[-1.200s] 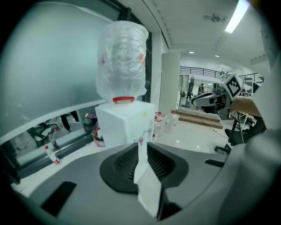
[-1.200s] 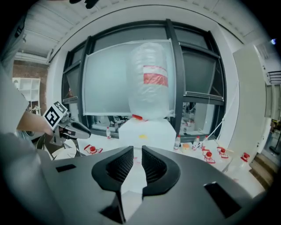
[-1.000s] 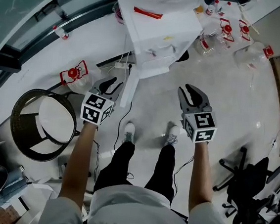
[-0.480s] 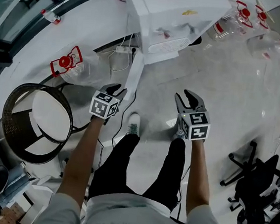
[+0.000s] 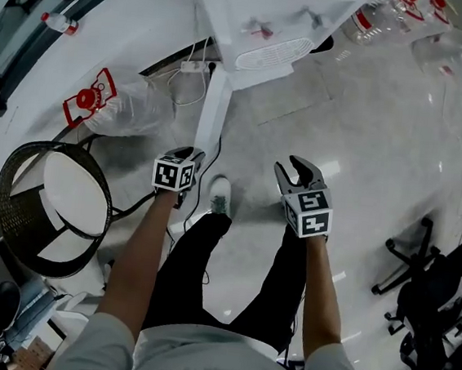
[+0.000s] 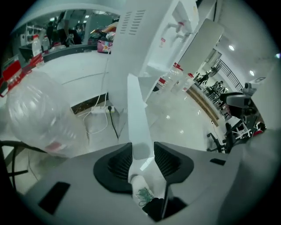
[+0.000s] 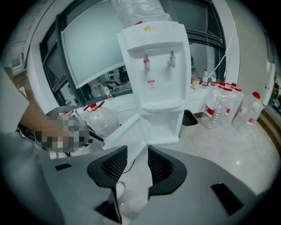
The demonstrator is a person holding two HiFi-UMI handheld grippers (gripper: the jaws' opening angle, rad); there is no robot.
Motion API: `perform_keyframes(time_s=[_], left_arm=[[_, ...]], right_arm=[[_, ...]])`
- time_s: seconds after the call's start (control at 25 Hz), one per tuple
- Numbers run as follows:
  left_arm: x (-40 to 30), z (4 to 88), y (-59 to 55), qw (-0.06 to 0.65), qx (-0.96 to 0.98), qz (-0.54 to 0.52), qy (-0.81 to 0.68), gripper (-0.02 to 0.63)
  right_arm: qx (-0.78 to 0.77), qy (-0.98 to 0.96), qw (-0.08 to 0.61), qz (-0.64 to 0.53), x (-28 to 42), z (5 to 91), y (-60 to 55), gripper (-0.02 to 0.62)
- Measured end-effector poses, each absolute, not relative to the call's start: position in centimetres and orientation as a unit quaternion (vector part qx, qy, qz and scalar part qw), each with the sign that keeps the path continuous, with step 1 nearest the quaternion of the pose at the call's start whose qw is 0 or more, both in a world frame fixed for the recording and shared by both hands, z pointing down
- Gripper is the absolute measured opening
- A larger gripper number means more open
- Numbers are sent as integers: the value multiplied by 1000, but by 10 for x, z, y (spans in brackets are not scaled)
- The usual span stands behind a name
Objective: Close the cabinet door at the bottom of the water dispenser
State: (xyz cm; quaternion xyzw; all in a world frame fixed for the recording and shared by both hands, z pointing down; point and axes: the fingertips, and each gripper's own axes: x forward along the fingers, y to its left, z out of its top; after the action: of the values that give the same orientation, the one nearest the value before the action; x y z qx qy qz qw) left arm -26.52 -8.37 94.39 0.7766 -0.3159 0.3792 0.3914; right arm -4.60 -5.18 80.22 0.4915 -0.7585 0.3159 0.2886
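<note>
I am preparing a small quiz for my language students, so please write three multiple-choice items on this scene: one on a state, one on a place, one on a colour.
1. The flat white cabinet door at the bottom of the white box-shaped water dispenser is:
A. shut
B. swung open
C. taken off

2. The round black mesh basket stands:
A. on the floor at the person's left
B. on the dispenser
C. inside the cabinet

3. The cap of the clear plastic bottle lying beside the basket is:
A. blue
B. green
C. red

Answers: B, the door sticks out from the dispenser; A, the basket shows on the floor at the head view's left; C, the cap is plainly red.
</note>
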Motion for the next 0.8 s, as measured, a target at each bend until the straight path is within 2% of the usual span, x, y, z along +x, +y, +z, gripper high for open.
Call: perform_keyframes(time_s=[0.36,0.8], left_arm=[[-235,949,-68,388,767,400,-320,167],[-125,945,-50,411,761,397,-306,169]], right_arm=[[510,-743,270,340,-18,800,-34,172],[518,-734,239,369,51,815,-24,163]])
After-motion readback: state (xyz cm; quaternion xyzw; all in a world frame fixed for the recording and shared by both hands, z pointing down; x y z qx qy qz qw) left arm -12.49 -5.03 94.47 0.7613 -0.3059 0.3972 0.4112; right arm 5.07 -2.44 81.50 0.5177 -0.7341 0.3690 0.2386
